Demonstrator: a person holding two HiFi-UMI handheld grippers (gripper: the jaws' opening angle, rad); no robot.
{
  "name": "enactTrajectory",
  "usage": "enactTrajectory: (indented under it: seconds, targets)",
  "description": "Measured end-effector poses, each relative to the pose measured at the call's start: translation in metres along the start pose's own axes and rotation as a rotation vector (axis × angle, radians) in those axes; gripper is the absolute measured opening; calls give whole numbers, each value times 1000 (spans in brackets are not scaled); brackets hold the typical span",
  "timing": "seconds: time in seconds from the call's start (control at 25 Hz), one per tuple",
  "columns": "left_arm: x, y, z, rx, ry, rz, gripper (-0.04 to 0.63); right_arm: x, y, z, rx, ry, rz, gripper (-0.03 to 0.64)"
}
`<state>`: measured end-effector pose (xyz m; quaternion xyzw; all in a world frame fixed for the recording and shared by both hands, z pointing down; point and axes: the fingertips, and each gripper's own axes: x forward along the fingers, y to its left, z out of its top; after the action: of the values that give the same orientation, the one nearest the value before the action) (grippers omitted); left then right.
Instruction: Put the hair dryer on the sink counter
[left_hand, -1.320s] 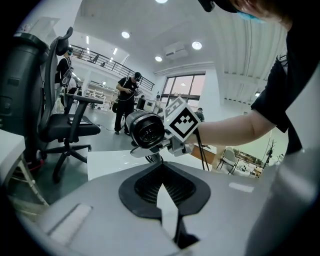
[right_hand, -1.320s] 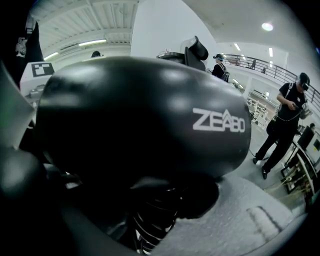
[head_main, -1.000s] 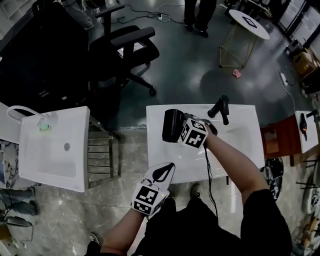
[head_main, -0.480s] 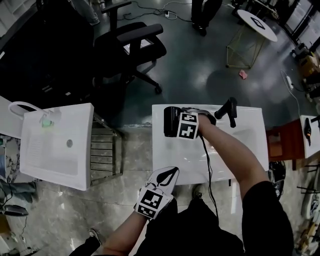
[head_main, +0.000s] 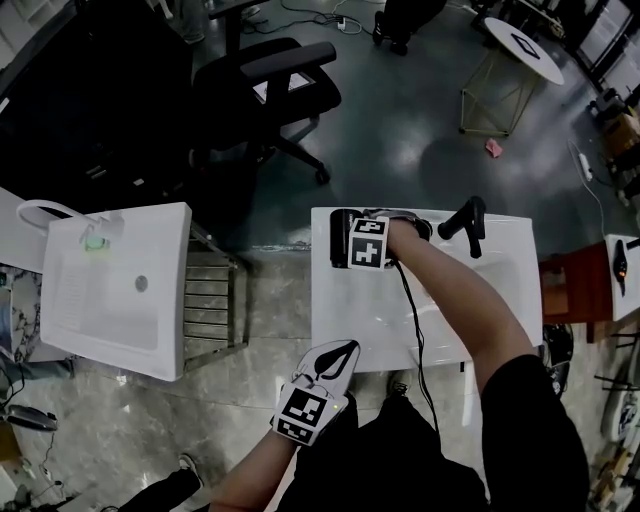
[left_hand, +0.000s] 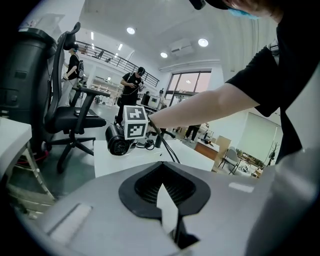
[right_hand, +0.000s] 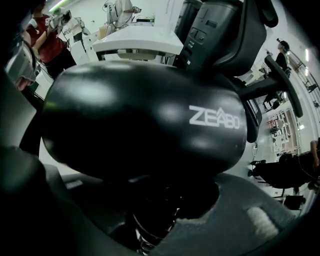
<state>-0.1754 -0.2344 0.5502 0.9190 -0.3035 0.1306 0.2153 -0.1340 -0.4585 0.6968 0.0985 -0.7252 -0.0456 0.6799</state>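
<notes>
The black hair dryer (head_main: 338, 232) lies at the far left corner of the white sink counter (head_main: 370, 320), with its barrel pointing left. My right gripper (head_main: 352, 240) is shut on it, under its marker cube. In the right gripper view the dryer's body (right_hand: 145, 125) fills the frame above the jaws of the right gripper (right_hand: 160, 215). Its cord (head_main: 412, 320) trails over the counter's front edge. My left gripper (head_main: 322, 368) hovers just off the front edge, shut and empty. The left gripper view shows the left gripper (left_hand: 165, 192) facing the dryer (left_hand: 116, 143).
A black faucet (head_main: 468, 222) stands at the counter's back right. A second white sink (head_main: 110, 290) lies to the left, beyond a metal rack (head_main: 210, 300). A black office chair (head_main: 260, 90) stands behind on the floor, and a brown stool (head_main: 575, 290) is at the right.
My right gripper has carried the hair dryer down and back to the counter's far left corner. The left gripper has stayed near the front edge.
</notes>
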Motion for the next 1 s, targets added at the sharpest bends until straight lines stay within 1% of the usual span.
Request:
enactTrajectory:
  seconds: [0.44,0.64,0.8,1.0]
  targets:
    - [-5,4,-4,-26,-13,19,3,12,-5,4,-40,76,39,184]
    - [-6,2,-6,-30,-11,19,3,16,-4,4,-26,117,92,187]
    - [-8,2,-9,-36,-9,26,3,16,-4,5,-43,120,118,190]
    - [-8,1,-10,-50,-9,28,3,17,-5,5,-29,117,151,192]
